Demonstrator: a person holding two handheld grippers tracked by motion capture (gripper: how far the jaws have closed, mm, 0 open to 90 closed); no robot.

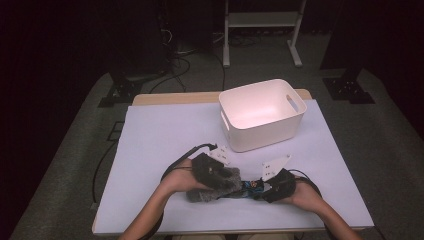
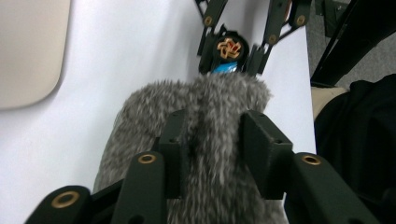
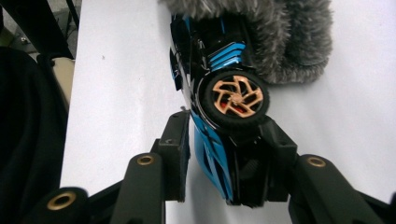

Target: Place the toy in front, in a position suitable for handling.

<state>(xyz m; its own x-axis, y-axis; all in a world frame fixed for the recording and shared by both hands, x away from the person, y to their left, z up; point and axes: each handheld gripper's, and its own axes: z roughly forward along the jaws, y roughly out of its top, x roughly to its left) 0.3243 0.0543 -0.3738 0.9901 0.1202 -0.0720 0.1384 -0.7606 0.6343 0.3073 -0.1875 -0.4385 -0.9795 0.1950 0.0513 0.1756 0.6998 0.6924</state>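
Near the front edge of the white table mat, well in front of the white plastic bin, a grey furry pouch and a blue-and-black toy car are held between two hand-held grippers; the pouch lies to the left of the bin's front corner, and the car protrudes from the pouch's right end, so that part of the car is covered by fur. The left gripper is set over the pouch; in the left gripper view its black jaws flank the pouch, the left pad pressed into the fur and the right pad touching its side, the jaws being partly parted and closed on the pouch. The right gripper meets the car from the right; in the right gripper view the car lies on its side between the jaws, one gold-spoked wheel facing the camera; the right pad bears on the car below that wheel, while a narrow gap is seen at the left pad. The bin stands upright, apart from both grippers.
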